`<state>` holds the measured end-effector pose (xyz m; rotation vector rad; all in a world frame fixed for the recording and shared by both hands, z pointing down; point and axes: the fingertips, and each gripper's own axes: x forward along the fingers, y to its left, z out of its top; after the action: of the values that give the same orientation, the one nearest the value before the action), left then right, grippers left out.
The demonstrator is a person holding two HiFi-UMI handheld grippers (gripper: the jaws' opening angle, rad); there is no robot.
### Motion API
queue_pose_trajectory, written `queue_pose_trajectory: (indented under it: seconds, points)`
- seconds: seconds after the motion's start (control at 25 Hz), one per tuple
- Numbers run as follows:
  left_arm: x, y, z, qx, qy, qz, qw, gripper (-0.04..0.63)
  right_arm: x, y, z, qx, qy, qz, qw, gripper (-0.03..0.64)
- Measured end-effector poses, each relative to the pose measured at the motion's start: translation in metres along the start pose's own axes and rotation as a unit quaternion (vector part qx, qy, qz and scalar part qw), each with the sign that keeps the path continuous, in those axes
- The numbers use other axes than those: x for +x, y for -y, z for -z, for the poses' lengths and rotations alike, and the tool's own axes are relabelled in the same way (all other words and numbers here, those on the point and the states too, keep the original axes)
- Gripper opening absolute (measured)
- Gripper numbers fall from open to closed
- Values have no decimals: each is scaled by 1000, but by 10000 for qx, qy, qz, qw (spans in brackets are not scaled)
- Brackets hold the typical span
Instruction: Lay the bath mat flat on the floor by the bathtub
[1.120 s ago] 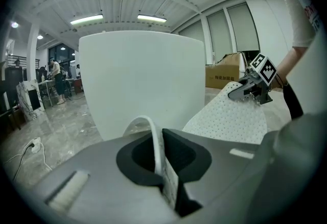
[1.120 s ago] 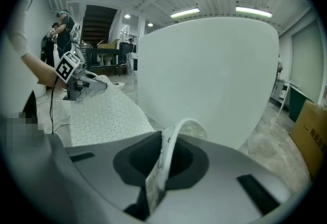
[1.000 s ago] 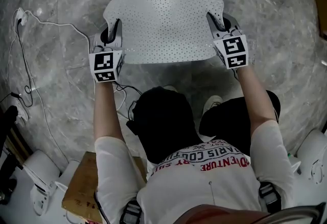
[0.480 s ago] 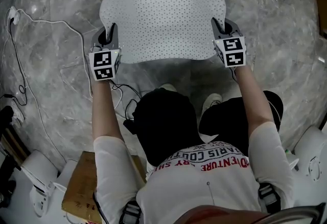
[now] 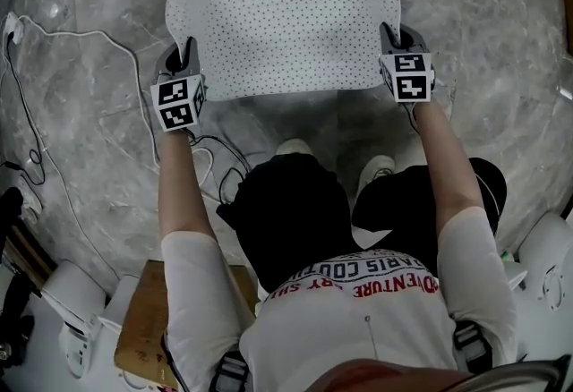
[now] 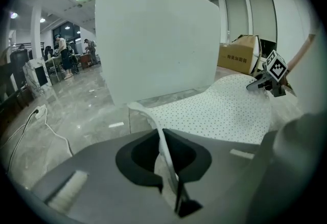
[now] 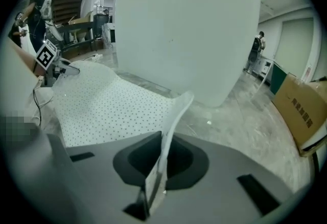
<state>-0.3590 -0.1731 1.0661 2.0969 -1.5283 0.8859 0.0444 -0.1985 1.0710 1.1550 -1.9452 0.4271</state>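
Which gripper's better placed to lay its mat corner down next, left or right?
Neither, about even. Left gripper and right gripper each shut on a near corner of the bath mat, far edge by the bathtub. Both corners curl up; I'd lower together.

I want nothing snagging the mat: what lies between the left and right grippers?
Only the bath mat, spanning from the left gripper to the right gripper, each shut on one of its side edges. The head view shows it.
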Motion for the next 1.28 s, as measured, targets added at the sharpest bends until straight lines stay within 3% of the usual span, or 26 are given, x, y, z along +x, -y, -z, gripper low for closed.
queue_pose_trajectory:
  seconds: [0.24, 0.4, 0.52, 0.56, 0.6, 0.68, 0.92, 1.12, 1.28]
  points:
    - [15, -4, 23, -197, -312, -16, 9993, 20, 15, 14, 26, 248, -253, 180, 9992, 17]
    - [19, -12, 37, -153, -454, -245, 9986, 20, 20, 18, 36, 339, -318, 208, 9987, 17]
    - [20, -17, 41, -328, -448, -340, 9979, 21, 22, 19, 38, 443, -341, 178, 9983, 19]
    - [20, -17, 41, -387, -437, -318, 9978, 32, 22, 18, 38, 492, -348, 140, 9981, 48]
    - [21, -15, 41, -434, -431, -270, 9978, 74, 23, 17, 39, 537, -353, 96, 9979, 116]
    - [24, -12, 42, -497, -437, -202, 9976, 217, 24, 15, 40, 562, -364, 33, 9978, 152]
    - [29, -18, 44, -631, -338, -527, 9960, 365, 27, 14, 42, 346, -461, 174, 9982, 265]
    - [16, -39, 37, -854, -79, -1122, 9900, 450, 18, 26, 24, 329, -299, 469, 9979, 275]
    - [8, -42, 23, -700, 42, -1199, 9903, 459, 9, 39, 2, 261, -7, 795, 9965, 290]
